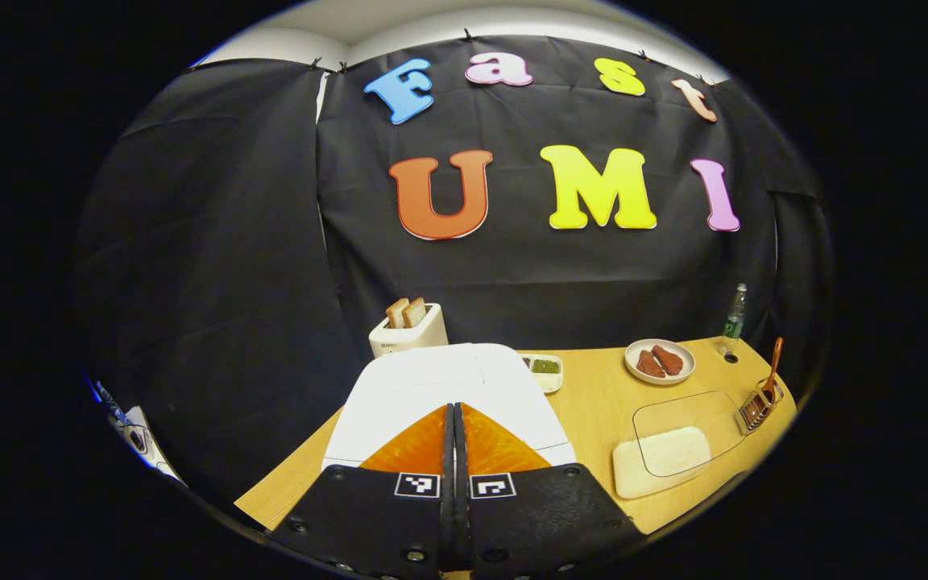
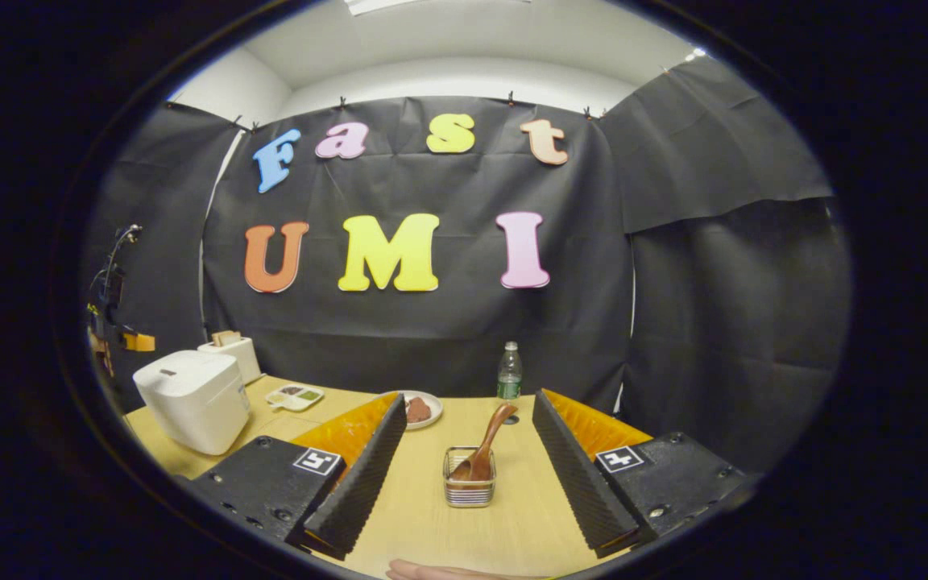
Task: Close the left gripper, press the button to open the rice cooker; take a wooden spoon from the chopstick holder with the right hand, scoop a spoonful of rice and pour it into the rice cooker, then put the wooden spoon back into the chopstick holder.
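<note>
Currently the left gripper (image 1: 456, 447) has its fingers pressed together, nothing between them, tips hovering just over the white lid of the rice cooker (image 1: 448, 387). Lid looks down, so the button press is the step in hand. The button itself can't be made out from the left gripper view; next move calls for lining the closed tips on it and pushing down.

Right gripper (image 2: 468, 451) has its fingers spread wide and holds nothing. It points straight at the chopstick holder (image 2: 470, 477), which sits between the fingers but farther out, not touching. Wooden spoon (image 2: 484, 447) stands tilted in the holder, handle leaning up and right. It needs an approach and a pinch on the handle.

Rice tray (image 1: 661, 461) lies on the table (image 1: 593, 403) between cooker and holder, under a clear cover.

Legible writing: none. The bottle (image 2: 509, 372) label and toaster (image 1: 409, 330) marking are too small to read.
</note>
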The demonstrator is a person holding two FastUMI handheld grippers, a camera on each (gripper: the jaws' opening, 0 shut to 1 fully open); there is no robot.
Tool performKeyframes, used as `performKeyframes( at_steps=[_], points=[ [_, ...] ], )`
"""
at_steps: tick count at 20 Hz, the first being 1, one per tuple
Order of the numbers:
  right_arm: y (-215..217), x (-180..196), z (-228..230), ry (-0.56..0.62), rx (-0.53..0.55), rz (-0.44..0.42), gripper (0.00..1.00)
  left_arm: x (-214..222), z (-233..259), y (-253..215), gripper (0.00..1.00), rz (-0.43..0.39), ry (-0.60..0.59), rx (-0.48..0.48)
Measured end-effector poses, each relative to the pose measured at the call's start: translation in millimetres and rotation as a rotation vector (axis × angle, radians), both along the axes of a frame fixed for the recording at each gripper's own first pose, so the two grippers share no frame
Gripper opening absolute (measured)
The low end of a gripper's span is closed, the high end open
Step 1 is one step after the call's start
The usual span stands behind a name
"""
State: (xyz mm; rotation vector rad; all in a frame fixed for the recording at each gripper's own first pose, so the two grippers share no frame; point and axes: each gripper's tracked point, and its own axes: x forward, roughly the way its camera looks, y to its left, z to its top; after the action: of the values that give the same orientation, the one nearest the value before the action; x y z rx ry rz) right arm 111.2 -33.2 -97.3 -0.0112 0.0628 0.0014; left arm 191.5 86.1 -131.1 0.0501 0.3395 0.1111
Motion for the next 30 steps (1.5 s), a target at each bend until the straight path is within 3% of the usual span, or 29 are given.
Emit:
performKeyframes(
  at_steps=[4,9,13,17,30],
  points=[
    [-14.7,8.9,-11.6,0.02,0.016,-0.027,1.0,23.9,-28.9,10.0,0.0,0.032,0.077,-0.01],
    [-11.6,14.4,-19.0,0.017,0.004,-0.007,0.96,31.7,-55.8,16.3,0.0,0.047,0.164,-0.041],
    [-9.9,13.6,-19.8,0.005,0.002,0.005,0.96,24.5,-56.7,19.1,0.0,0.057,0.174,-0.065],
    [-9.5,11.2,-19.1,-0.015,-0.072,0.006,0.96,23.7,-60.2,18.5,0.0,0.053,0.188,-0.026],
    [-18.8,-11.8,-24.8,0.05,-0.08,-0.001,0.99,25.0,-59.8,21.2,0.0,0.052,0.2,-0.073]
  ],
)
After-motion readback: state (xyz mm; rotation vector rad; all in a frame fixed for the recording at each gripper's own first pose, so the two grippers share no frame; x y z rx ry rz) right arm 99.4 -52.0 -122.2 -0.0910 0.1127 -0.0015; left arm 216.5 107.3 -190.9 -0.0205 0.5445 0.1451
